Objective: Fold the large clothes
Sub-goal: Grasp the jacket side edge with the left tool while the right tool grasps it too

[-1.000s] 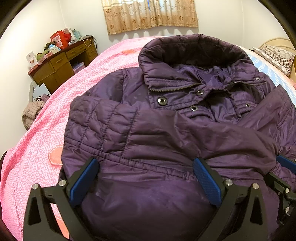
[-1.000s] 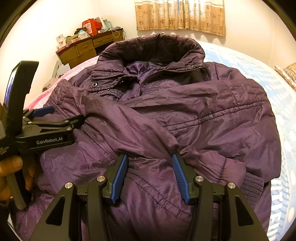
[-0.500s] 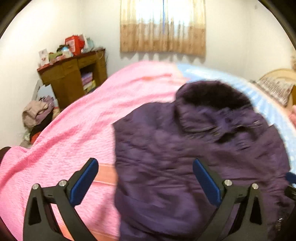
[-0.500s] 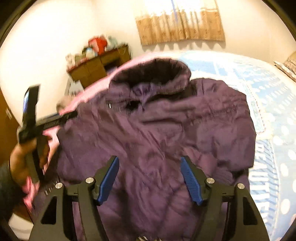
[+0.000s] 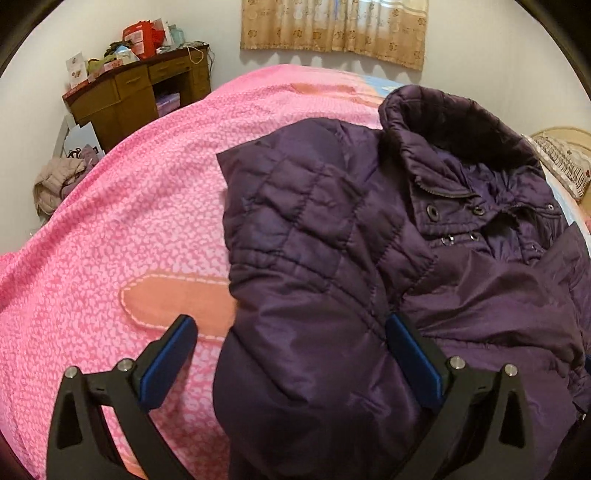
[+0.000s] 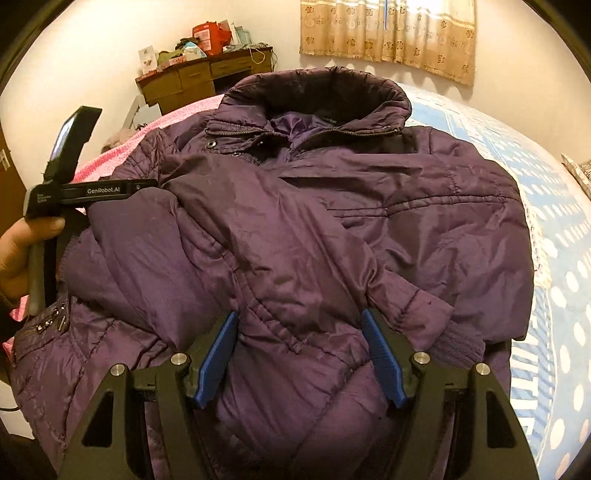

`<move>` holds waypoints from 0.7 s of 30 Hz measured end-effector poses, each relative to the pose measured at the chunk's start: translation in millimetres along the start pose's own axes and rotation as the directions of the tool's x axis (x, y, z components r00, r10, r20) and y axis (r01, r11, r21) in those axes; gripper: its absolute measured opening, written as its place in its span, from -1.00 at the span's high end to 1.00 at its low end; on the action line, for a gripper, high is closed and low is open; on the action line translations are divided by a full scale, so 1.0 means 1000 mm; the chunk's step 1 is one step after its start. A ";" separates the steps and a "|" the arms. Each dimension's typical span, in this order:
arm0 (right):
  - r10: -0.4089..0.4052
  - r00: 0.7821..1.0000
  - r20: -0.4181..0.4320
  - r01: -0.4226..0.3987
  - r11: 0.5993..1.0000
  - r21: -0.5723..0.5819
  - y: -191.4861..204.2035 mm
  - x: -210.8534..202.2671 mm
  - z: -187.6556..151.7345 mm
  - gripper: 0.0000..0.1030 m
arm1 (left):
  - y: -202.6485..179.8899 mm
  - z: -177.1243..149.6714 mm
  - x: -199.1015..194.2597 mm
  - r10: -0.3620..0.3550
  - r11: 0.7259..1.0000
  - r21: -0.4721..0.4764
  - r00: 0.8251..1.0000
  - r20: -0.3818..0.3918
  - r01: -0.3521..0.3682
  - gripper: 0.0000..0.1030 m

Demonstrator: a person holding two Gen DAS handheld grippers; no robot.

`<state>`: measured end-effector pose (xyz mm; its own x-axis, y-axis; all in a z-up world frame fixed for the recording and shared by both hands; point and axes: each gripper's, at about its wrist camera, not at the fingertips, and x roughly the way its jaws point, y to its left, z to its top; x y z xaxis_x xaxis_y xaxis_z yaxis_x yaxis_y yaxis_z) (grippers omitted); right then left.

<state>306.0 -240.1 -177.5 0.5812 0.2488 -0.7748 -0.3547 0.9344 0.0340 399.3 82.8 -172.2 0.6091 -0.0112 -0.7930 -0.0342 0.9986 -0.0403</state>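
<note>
A large dark purple padded jacket (image 5: 369, 258) lies face up on the bed, collar at the far end, both sleeves folded across its chest. It fills the right wrist view (image 6: 314, 229). My left gripper (image 5: 291, 354) is open above the jacket's left edge, with one finger over the pink cover and one over the jacket. My right gripper (image 6: 301, 350) is open just above the lower front of the jacket, near a ribbed cuff (image 6: 458, 343). Neither holds anything. The left gripper's body (image 6: 85, 192) shows at the left of the right wrist view, held in a hand.
The bed has a pink cover (image 5: 110, 240) on the left and a blue spotted cover (image 6: 554, 240) on the right. A wooden desk (image 5: 136, 96) with clutter stands by the far wall under a curtain (image 5: 332, 29). Clothes (image 5: 59, 177) lie heaped on the floor beside it.
Both grippers pulled back and up from the jacket, then came down close to it again. The left gripper now sits further left, over the jacket's edge. The jacket has not moved.
</note>
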 end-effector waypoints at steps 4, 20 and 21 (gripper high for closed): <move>0.004 1.000 0.002 -0.004 1.000 0.002 0.000 0.000 -0.001 -0.36 | 0.002 0.002 0.003 0.004 1.000 0.003 1.000 -0.003 -0.004 -1.00; -0.046 0.991 0.122 0.043 0.999 0.028 -0.088 -0.068 0.114 -0.36 | -0.008 0.092 -0.068 -0.064 0.996 0.078 0.985 0.157 0.052 -1.00; -0.050 0.992 0.112 0.048 0.999 0.023 -0.092 -0.060 0.129 -0.36 | -0.019 0.101 -0.063 -0.056 0.994 0.102 0.985 0.161 0.040 -1.00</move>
<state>398.0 -307.8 -52.7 0.6768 0.2287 -0.6998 -0.3094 0.9508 0.0115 441.7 70.2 -60.3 0.7298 -0.0590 -0.6811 0.0713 0.9974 -0.0100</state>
